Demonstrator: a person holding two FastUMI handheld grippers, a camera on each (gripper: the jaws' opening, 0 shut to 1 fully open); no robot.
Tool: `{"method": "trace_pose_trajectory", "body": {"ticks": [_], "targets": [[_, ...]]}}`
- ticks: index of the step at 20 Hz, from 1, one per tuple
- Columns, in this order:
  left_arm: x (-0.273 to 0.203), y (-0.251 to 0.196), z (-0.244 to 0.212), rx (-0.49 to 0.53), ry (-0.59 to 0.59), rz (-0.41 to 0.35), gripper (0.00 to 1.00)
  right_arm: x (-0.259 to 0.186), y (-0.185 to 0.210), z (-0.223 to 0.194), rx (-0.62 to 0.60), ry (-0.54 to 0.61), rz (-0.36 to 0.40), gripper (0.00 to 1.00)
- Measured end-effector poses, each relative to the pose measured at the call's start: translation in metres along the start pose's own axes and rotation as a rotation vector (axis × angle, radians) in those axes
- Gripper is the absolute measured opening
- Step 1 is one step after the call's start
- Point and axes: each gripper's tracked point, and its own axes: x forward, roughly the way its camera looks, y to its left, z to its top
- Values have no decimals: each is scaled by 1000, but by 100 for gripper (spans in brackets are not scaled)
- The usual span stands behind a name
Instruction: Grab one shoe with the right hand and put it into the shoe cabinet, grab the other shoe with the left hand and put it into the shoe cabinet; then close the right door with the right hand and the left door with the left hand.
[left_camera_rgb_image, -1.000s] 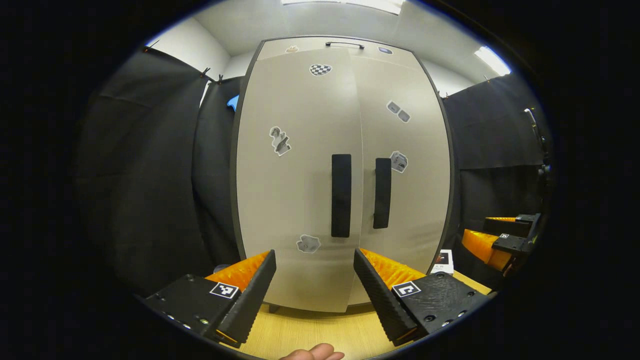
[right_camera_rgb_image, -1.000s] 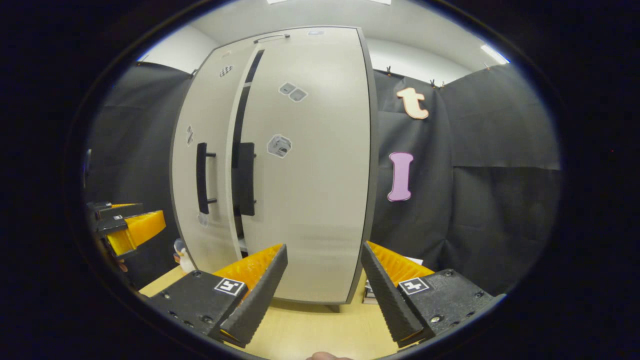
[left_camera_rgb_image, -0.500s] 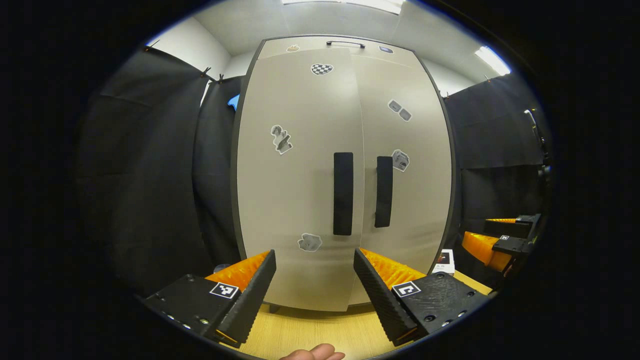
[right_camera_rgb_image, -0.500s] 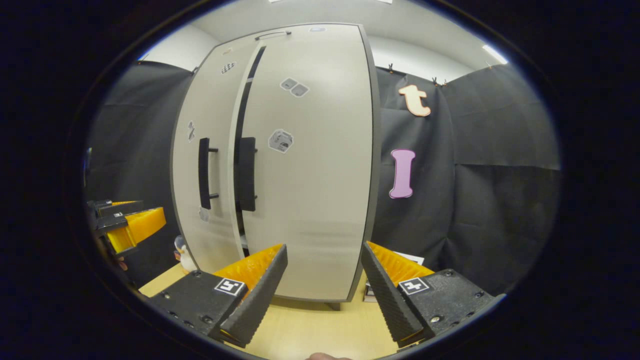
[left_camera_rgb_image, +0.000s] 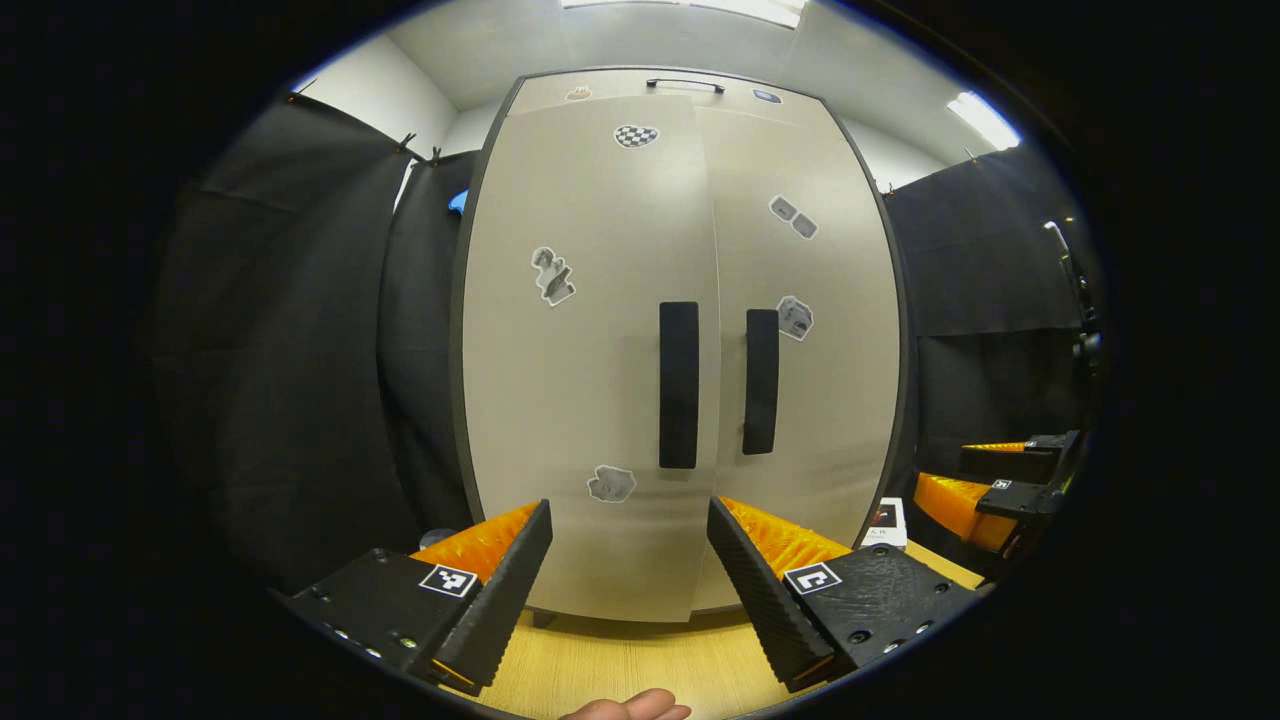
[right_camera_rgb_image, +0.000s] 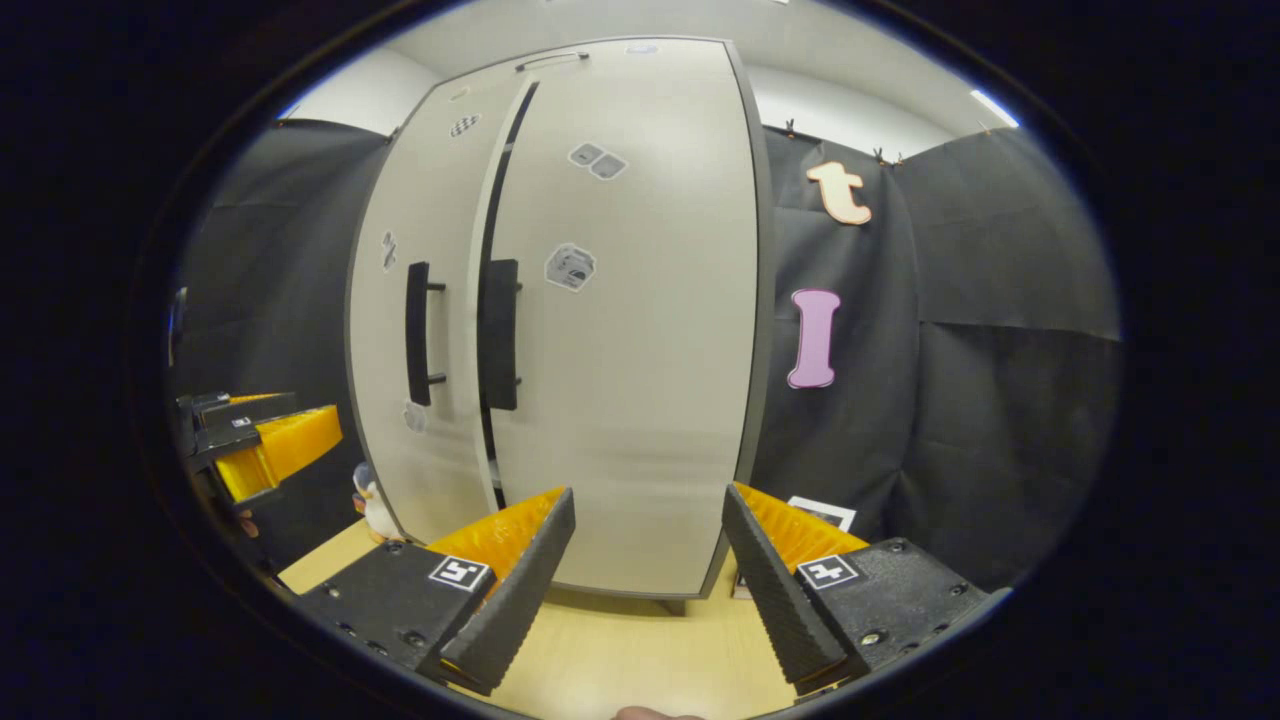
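The pale shoe cabinet stands straight ahead in the left gripper view, its left door and right door flush, with black handles side by side. My left gripper hangs open and empty just before the left door. In the right gripper view the right door stands slightly ajar, a thin dark gap separating it from the left door. My right gripper is open and empty, close to the right door's face. The doors hide the inside.
The cabinet sits on a light wooden table. A small penguin-like figure stands at the cabinet's left foot, and a small box lies at its right foot. The other gripper shows at each view's edge.
The gap beside the right door has narrowed as the door swung further toward shut. My right gripper has moved closer to that door. The left gripper has barely moved.
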Motion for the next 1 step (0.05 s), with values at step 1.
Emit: {"method": "trace_pose_trajectory", "body": {"ticks": [1], "targets": [[0,-1,0,-2,0,-1,95,0,-1,-1,1,1,-2,97]]}}
